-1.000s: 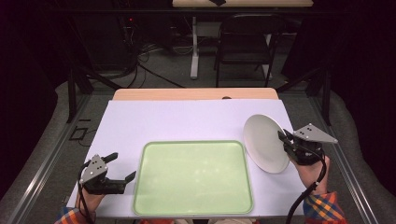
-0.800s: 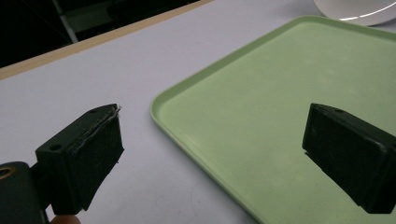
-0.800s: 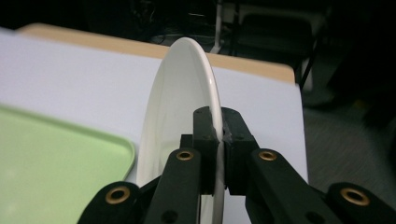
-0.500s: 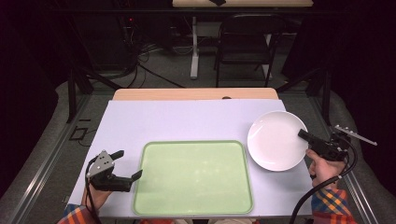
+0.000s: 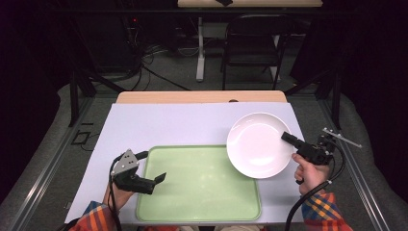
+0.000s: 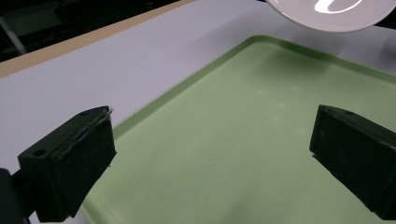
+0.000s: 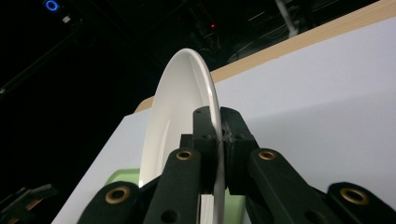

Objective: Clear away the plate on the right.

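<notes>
At the left we hold the left gripper [image 5: 152, 167] low over the near left corner of the green tray [image 5: 202, 202]. Its jaws have just been opening and now stand wide apart with nothing between them. In the left gripper view the two black pads [image 6: 70, 158] frame bare green tray floor, one pad above the tray's left rim.

The tray lies on the white table cover [image 5: 159, 125], close to our edge of the table.

Further right we see the white plate [image 5: 260, 144], its near left part overlapping the tray's far right corner and the rest of it above the white cover.

At the right, the right gripper [image 5: 288, 138] is clamped on the plate's right rim. In the right gripper view the jaws meet tightly on the thin edge of the plate [image 7: 180, 107], which appears edge-on between them.
</notes>
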A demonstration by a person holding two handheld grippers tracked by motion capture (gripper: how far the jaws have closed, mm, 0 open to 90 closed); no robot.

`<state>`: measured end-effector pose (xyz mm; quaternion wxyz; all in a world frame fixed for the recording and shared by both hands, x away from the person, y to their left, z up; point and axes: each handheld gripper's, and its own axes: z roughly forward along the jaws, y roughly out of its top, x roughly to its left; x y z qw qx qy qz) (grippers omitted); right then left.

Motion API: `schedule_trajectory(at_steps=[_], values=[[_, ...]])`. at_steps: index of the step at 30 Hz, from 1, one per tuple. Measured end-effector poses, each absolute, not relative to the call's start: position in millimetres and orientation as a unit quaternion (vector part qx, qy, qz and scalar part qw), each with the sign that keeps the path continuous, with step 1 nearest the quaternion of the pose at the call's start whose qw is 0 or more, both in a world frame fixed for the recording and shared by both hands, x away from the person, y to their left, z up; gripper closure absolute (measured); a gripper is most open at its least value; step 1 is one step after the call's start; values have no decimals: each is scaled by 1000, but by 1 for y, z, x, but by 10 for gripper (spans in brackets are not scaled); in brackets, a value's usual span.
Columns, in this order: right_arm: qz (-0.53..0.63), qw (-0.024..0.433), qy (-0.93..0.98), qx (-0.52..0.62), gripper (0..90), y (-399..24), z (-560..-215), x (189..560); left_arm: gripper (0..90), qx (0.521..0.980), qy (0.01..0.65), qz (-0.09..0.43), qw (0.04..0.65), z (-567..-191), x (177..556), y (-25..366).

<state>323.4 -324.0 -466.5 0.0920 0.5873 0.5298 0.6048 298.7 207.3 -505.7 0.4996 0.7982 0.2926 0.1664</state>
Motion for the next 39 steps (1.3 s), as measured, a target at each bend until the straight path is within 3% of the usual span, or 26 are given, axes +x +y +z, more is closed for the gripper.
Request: schedule_trajectory(at_steps=[14,20,23,24,26,28,30,32,39], values=[[614,33,579,535,856,-254,-468,330,2,807,282,108,508,-510,317,157],[614,19,593,521,857,-235,-473,332,48,793,299,62,527,-516,326,146],[613,15,601,512,856,-226,-474,333,94,787,310,42,532,-520,329,142],[615,14,603,508,856,-221,-474,332,159,783,312,35,537,-521,330,140],[617,10,603,505,857,-218,-474,332,200,780,311,32,541,-522,330,138],[618,11,604,502,857,-217,-475,333,316,780,315,40,539,-522,329,137],[620,10,605,500,856,-214,-476,332,342,775,314,36,547,-522,329,137],[620,9,606,499,857,-210,-479,332,453,776,323,47,540,-523,328,136],[619,7,605,501,855,-208,-486,334,548,755,362,9,546,-531,333,143]])
